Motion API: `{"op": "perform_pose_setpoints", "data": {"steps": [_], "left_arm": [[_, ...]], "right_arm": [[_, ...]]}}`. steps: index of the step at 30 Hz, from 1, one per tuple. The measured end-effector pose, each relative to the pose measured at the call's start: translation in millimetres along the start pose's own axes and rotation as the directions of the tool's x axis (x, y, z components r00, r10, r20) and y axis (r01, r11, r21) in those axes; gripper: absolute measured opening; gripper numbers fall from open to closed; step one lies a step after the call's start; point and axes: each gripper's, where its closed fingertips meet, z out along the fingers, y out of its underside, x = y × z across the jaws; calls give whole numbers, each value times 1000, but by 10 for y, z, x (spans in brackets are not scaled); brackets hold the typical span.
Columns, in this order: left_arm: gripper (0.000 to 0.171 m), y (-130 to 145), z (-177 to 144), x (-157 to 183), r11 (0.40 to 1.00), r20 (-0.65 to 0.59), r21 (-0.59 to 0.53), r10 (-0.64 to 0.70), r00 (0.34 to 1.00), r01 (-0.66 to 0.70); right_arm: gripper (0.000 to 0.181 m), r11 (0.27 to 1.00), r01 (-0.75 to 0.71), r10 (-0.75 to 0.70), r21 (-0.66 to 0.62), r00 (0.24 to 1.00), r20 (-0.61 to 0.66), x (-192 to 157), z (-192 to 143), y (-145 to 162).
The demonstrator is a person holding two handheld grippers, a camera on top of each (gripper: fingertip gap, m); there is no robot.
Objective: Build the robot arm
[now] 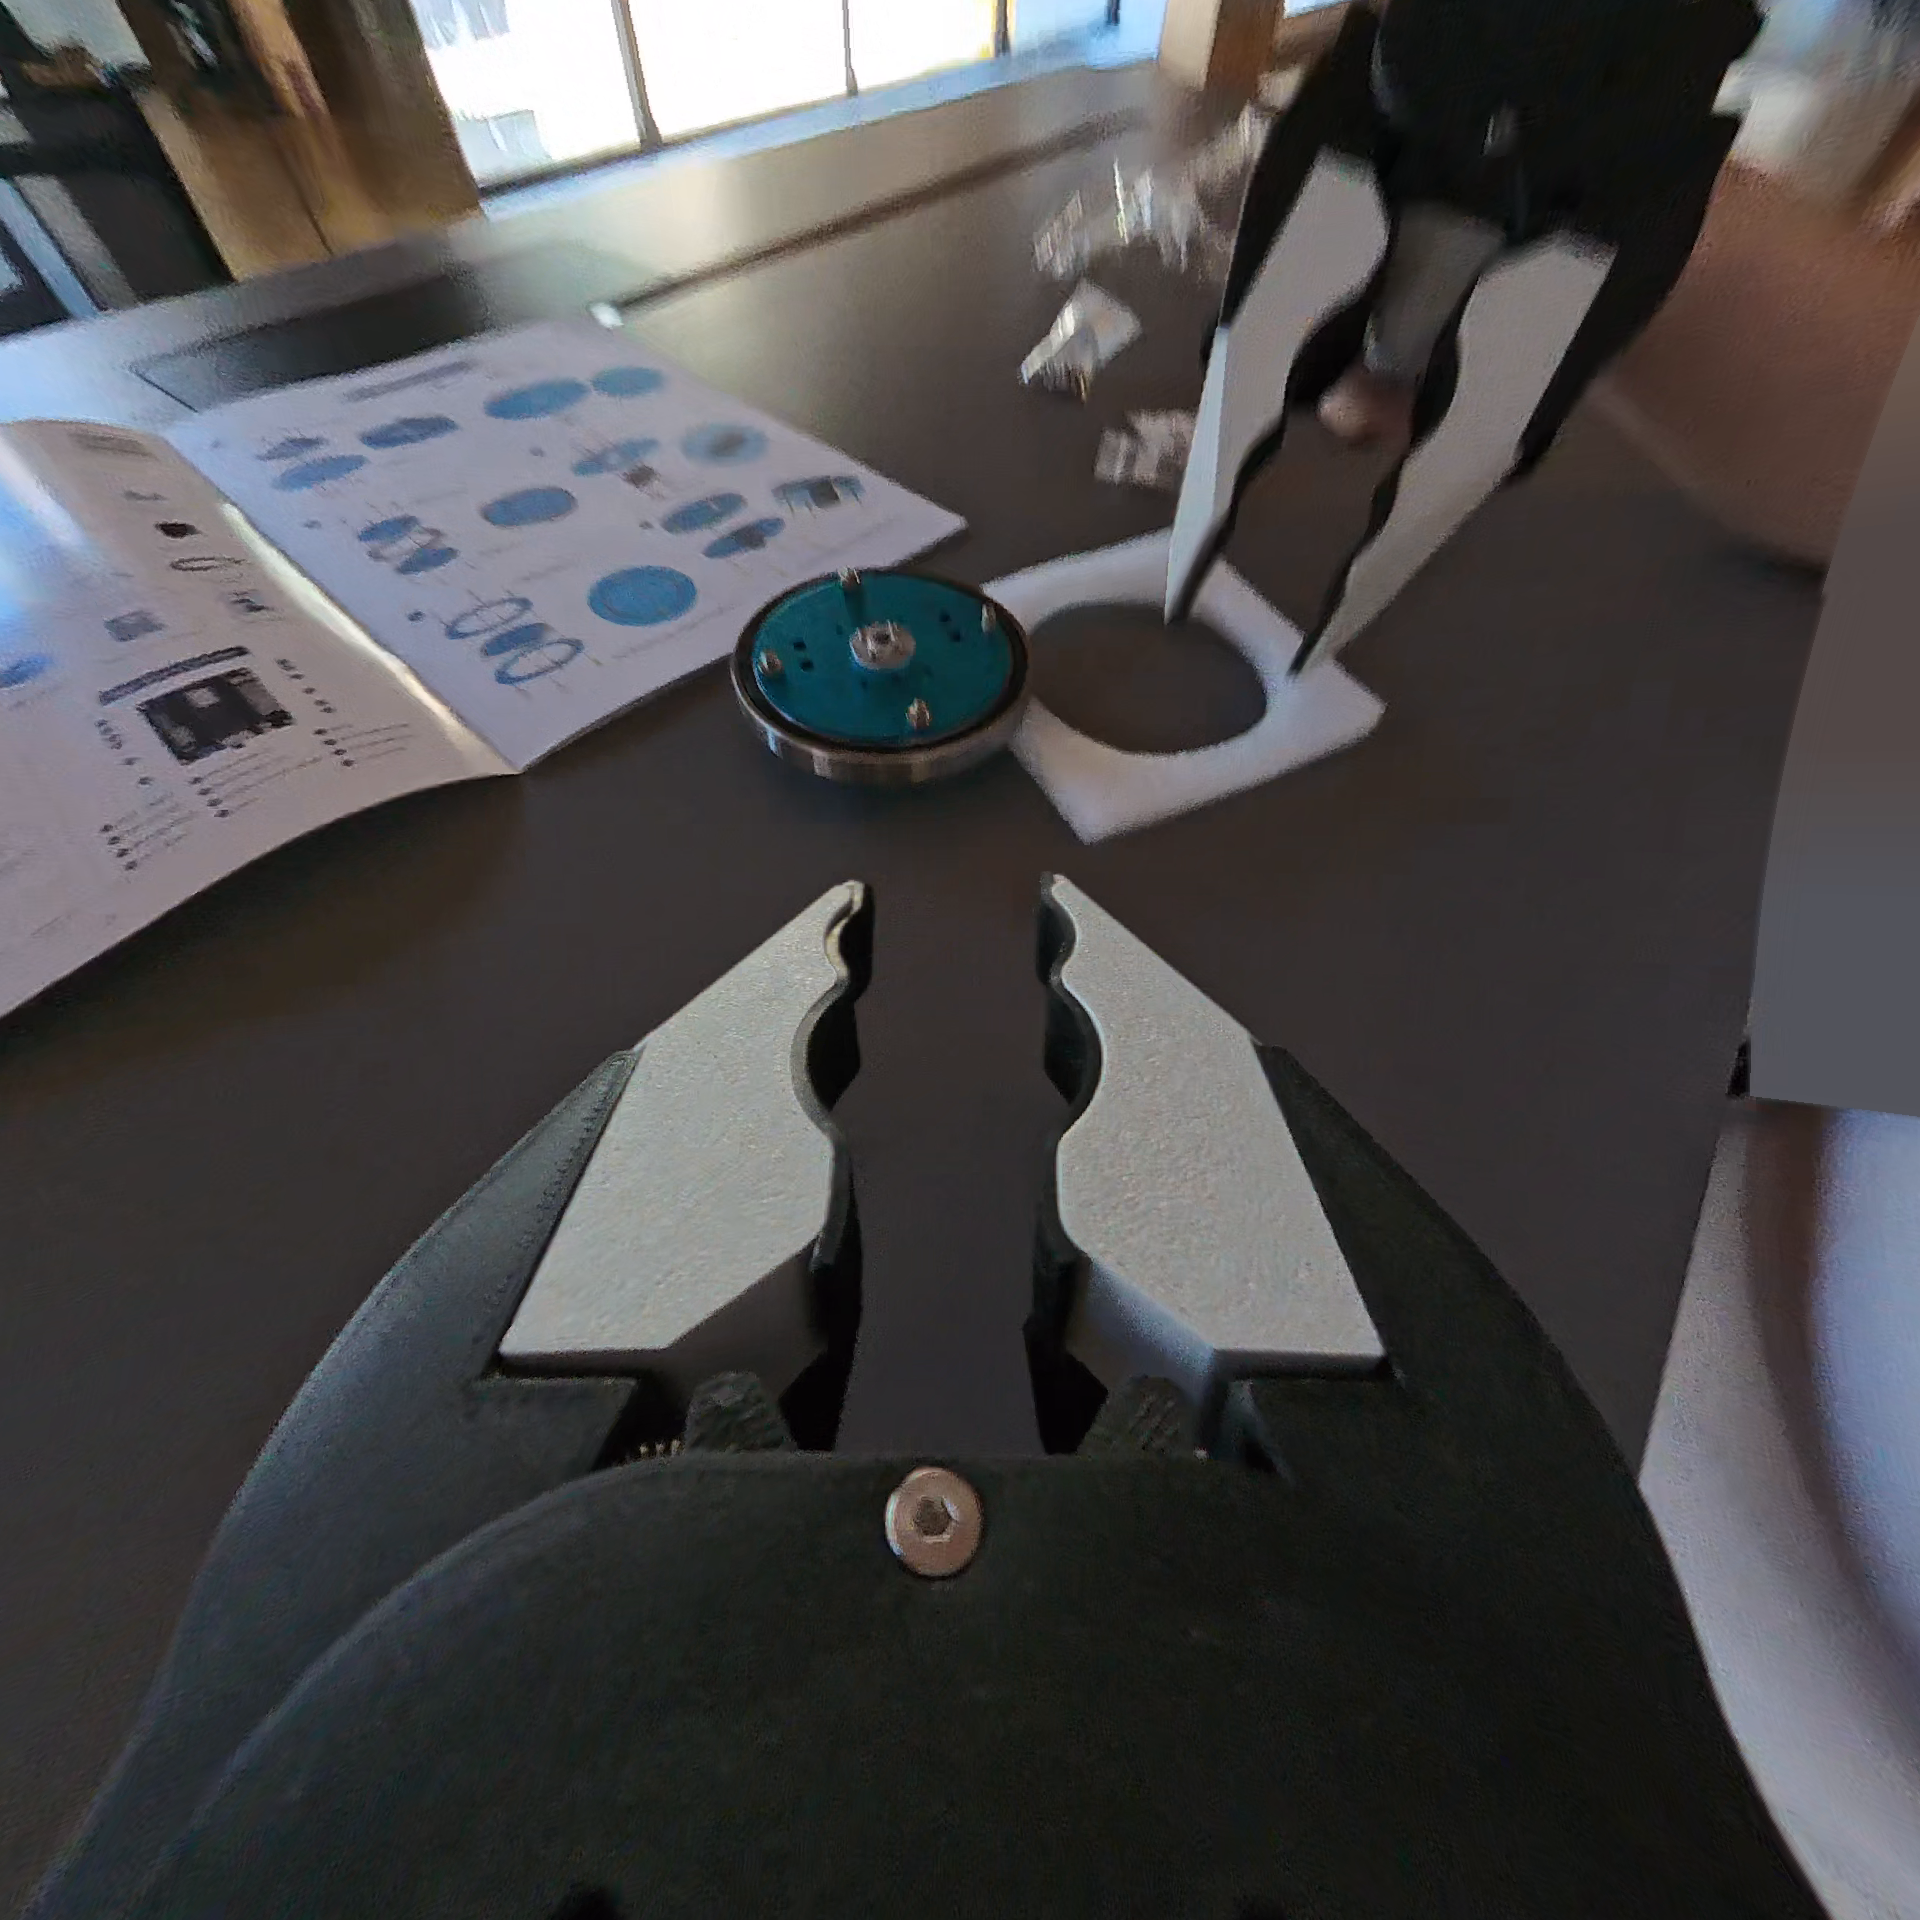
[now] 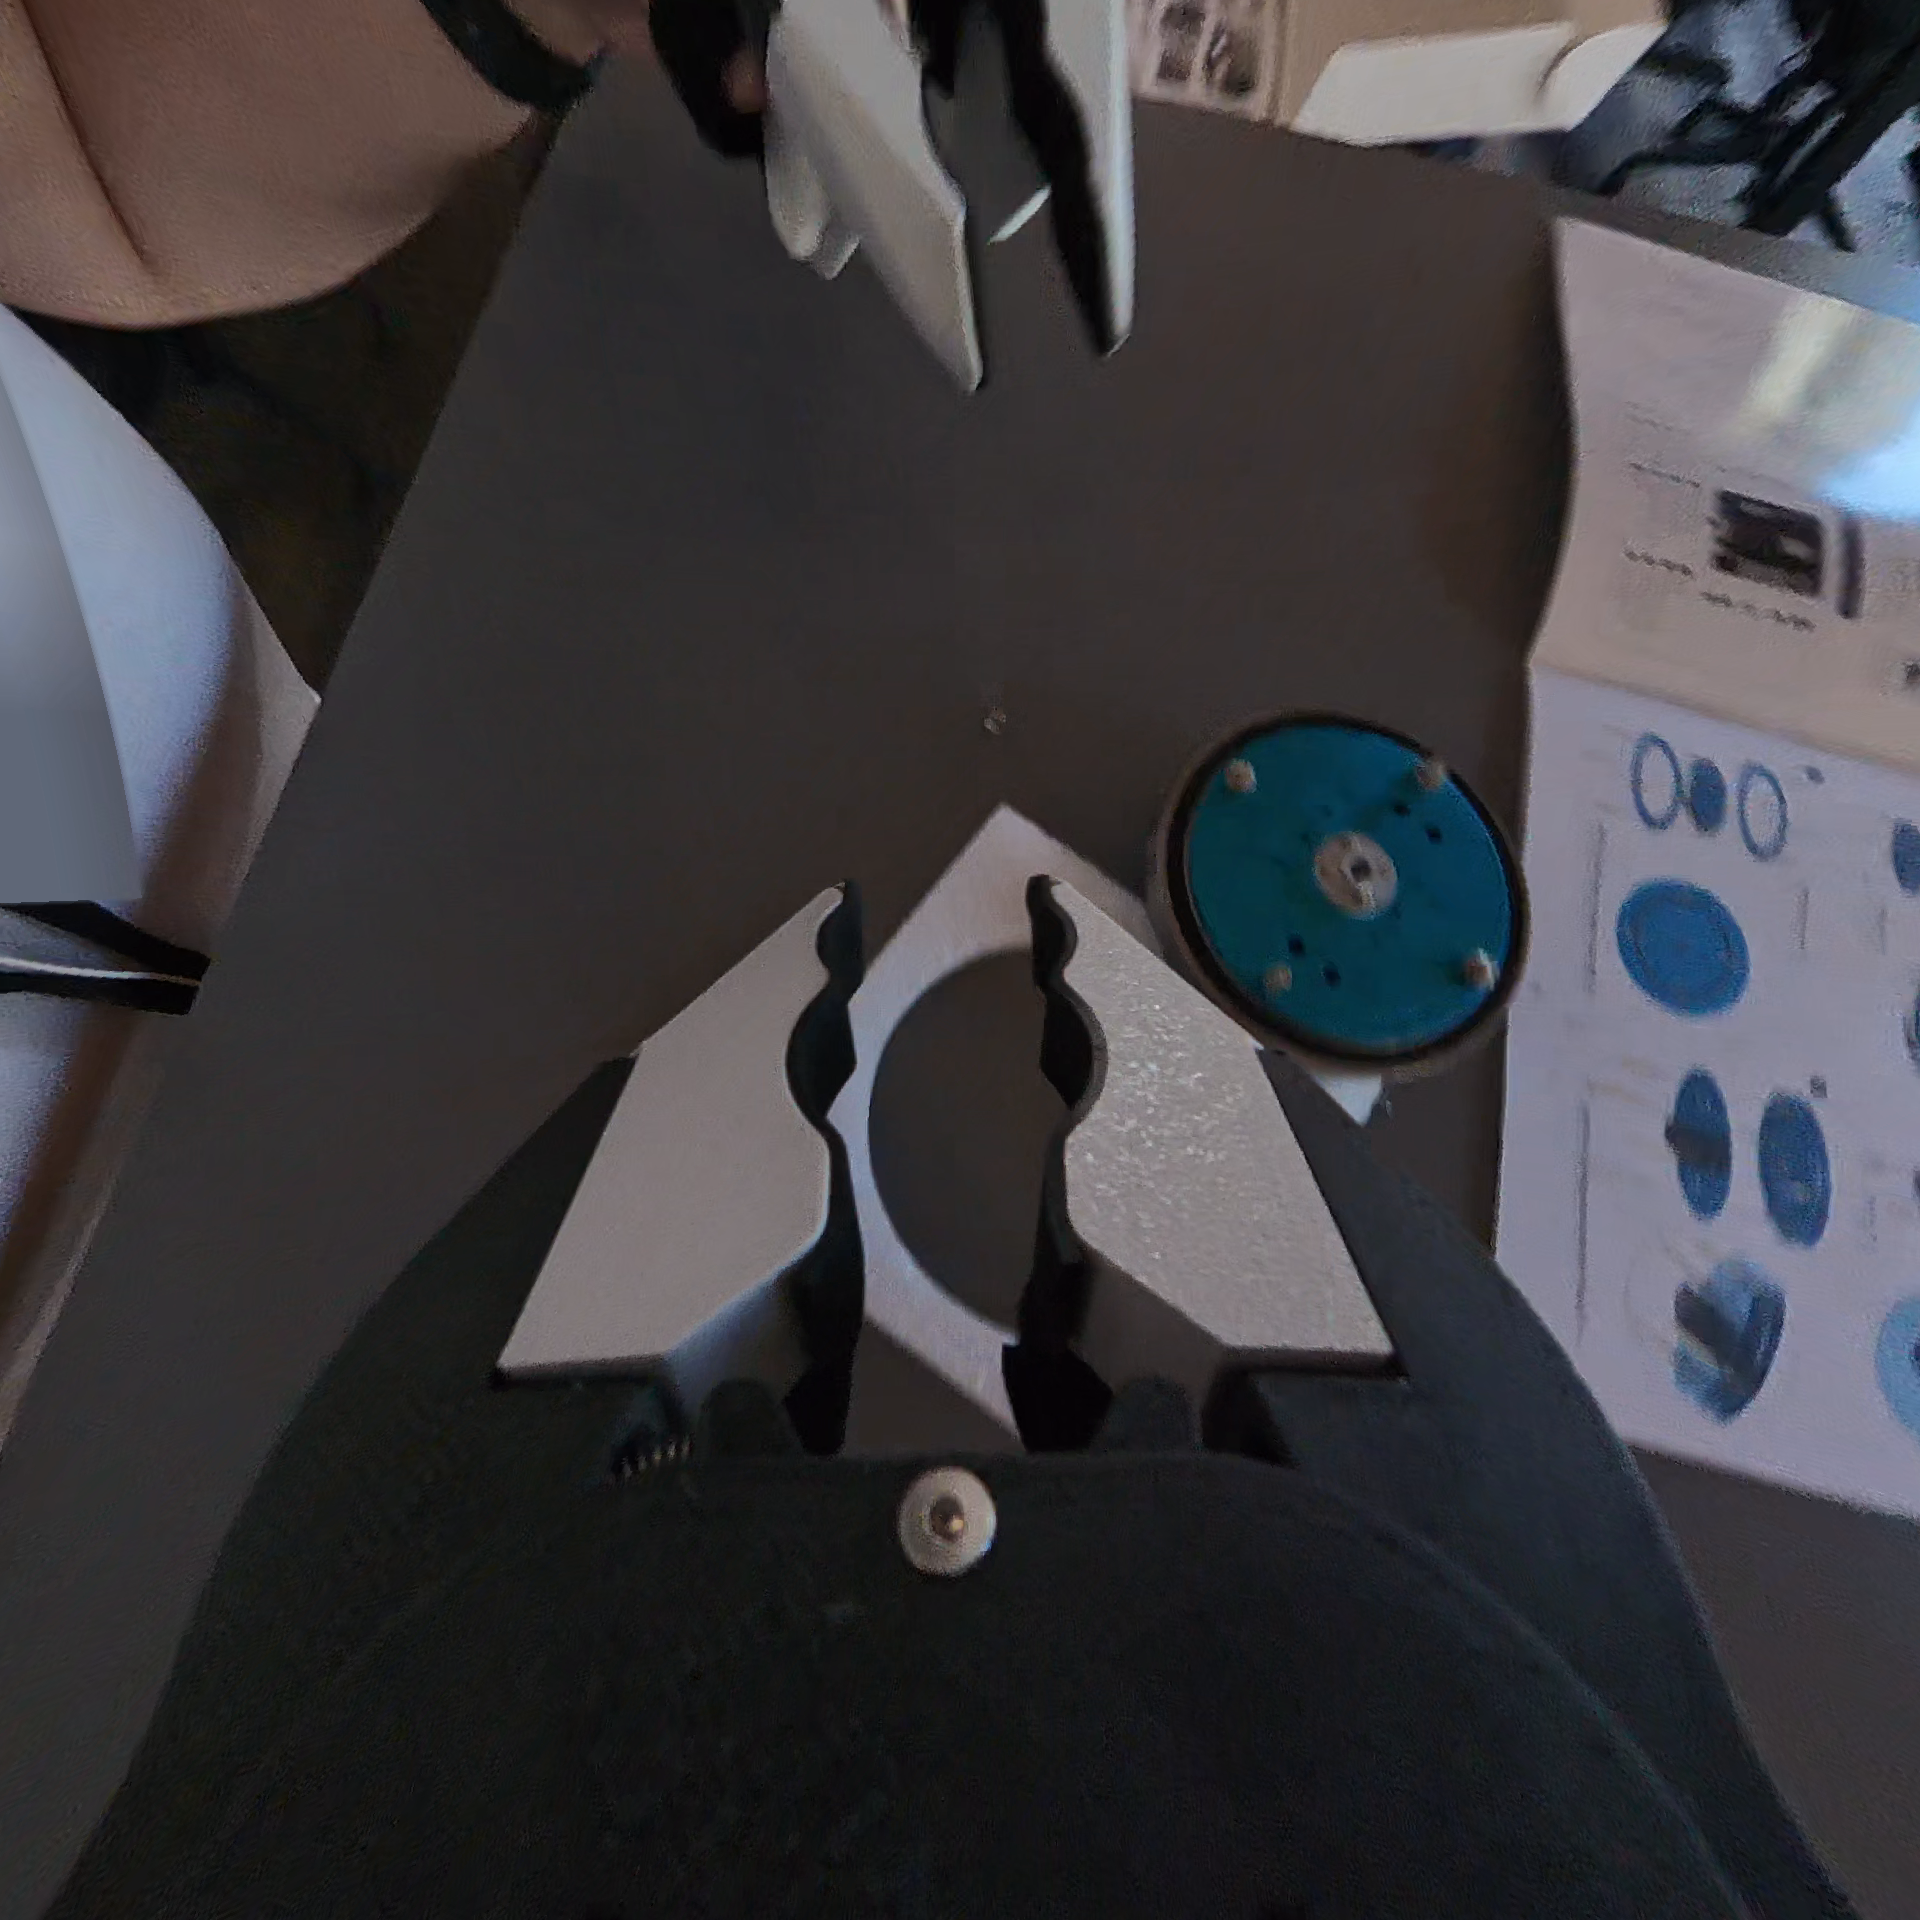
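A round metal part with a teal disc face, a centre hub and small pins (image 1: 881, 675) (image 2: 1342, 891) lies on the dark table. Beside it lies a white foam square with a round hole (image 1: 1195, 691) (image 2: 940, 1101). My left gripper (image 1: 954, 894) is open and empty, low over the table, a short way in front of the disc. My right gripper (image 2: 938, 896) is open and empty, pointing down over the foam square; in the left wrist view its fingertips (image 1: 1236, 634) hover at the foam's far edge. The left gripper also shows in the right wrist view (image 2: 1039, 364).
An open instruction booklet (image 1: 416, 582) (image 2: 1714, 831) with blue diagrams lies left of the disc. Small clear bags of parts (image 1: 1101, 332) lie farther back. A white curved object (image 1: 1787, 1351) (image 2: 94, 644) stands at the table's near right edge. A tiny part (image 2: 994, 717) lies on the table. The grippers' ends are close to 12 cm from one another.
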Motion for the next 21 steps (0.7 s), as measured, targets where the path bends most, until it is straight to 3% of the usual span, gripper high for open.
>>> {"op": "perform_pose_setpoints", "data": {"steps": [3, 7, 16, 21], "left_arm": [[32, -159, -179, -10, 976, 39, 207, -80, 996, 71], [31, -173, -334, 3, 959, 107, 280, -72, 992, 40], [24, -183, -466, -25, 923, 111, 382, -91, 990, 43], [26, -204, -515, -26, 911, 103, 408, -99, 990, 48]], "right_arm": [[17, 977, 133, -128, -165, 991, 42, -16, 331, -85], [0, 915, 217, -198, -340, 976, 90, 66, 638, -6], [0, 918, 114, -62, -380, 987, 146, 30, 808, 12], [0, 940, 132, -101, -314, 989, 112, 83, 676, -260]]}}
